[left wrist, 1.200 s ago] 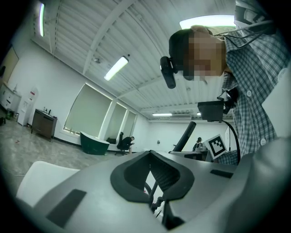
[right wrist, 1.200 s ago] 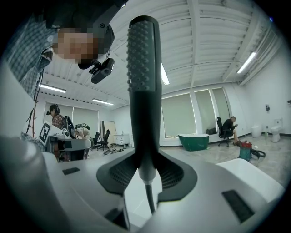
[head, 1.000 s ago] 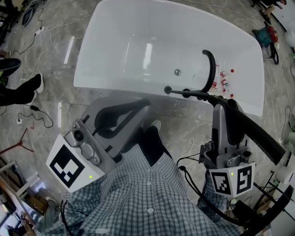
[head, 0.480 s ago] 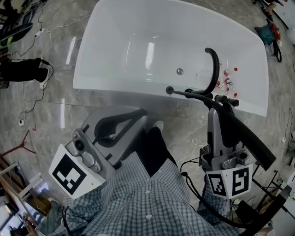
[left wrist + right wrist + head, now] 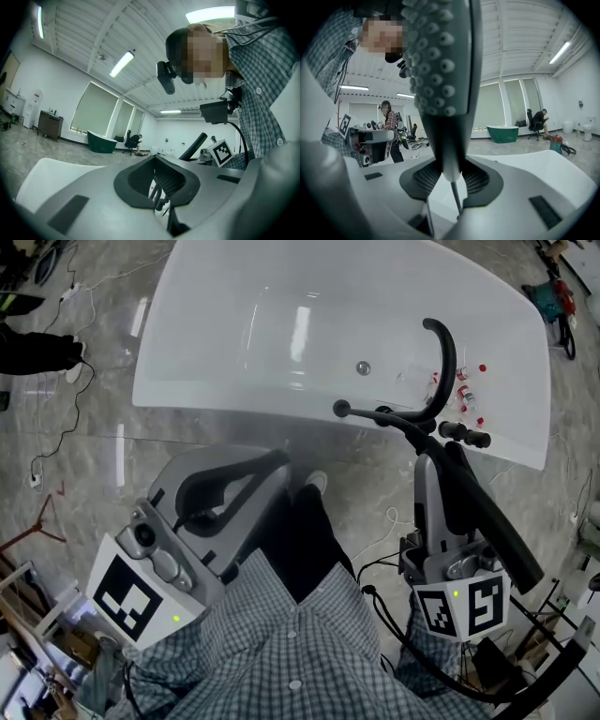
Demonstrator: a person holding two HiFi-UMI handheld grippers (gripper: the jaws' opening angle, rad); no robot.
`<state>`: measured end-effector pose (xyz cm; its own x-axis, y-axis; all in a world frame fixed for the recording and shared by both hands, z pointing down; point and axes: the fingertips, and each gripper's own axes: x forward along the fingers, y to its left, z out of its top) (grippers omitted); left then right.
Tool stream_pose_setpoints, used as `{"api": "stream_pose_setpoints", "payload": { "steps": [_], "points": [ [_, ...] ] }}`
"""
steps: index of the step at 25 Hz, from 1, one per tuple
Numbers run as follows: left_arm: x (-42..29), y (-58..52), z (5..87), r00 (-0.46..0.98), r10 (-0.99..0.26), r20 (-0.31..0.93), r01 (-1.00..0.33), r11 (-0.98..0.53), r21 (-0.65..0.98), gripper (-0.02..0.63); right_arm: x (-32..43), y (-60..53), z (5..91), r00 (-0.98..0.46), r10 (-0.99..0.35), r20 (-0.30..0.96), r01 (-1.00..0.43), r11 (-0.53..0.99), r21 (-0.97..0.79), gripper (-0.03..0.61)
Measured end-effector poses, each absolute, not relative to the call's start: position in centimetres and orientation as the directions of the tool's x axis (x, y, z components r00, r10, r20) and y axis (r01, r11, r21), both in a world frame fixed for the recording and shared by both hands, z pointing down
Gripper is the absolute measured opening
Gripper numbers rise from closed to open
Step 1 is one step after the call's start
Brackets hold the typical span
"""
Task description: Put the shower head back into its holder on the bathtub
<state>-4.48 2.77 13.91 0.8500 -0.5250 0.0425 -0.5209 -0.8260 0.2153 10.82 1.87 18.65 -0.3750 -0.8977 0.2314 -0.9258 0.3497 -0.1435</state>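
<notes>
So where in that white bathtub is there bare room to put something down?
The white bathtub basin is bare from its left wall across to the round metal drain. The right end is crowded: black curved faucet, small red-capped bottles, black tap handle on the near rim.

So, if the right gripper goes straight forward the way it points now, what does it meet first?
Probably the near rim of the bathtub, about where the faucet stands. The right gripper, shut on the shower head, points there; its height is unclear.
</notes>
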Motion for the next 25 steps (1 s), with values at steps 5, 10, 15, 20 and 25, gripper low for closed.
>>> {"api": "stream_pose_setpoints", "payload": {
  "steps": [5,10,15,20,25],
  "points": [
    [-3.8,2.7,14.9,0.846,-0.532,0.036,-0.523,-0.816,0.246,0.008,11.2,1.8,19.8,-0.37,-0.898,0.24,-0.927,0.339,-0.159,0.137],
    [-3.5,1.9,15.9,0.85,-0.525,0.048,-0.52,-0.82,0.241,0.008,11.1,1.0,20.6,-0.377,-0.893,0.247,-0.925,0.348,-0.156,0.137],
    [-2.7,1.4,17.3,0.853,-0.517,0.067,-0.517,-0.822,0.239,0.008,11.3,0.6,21.7,-0.391,-0.882,0.262,-0.92,0.362,-0.152,0.137],
    [-2.1,0.5,18.8,0.852,-0.521,0.046,-0.513,-0.816,0.267,0.008,11.3,-0.1,23.8,-0.405,-0.871,0.278,-0.914,0.376,-0.153,0.137],
    [-2.4,0.2,19.9,0.845,-0.532,0.057,-0.527,-0.806,0.27,0.008,11.1,-0.3,24.8,-0.408,-0.866,0.288,-0.912,0.379,-0.154,0.137]
  ]
}}
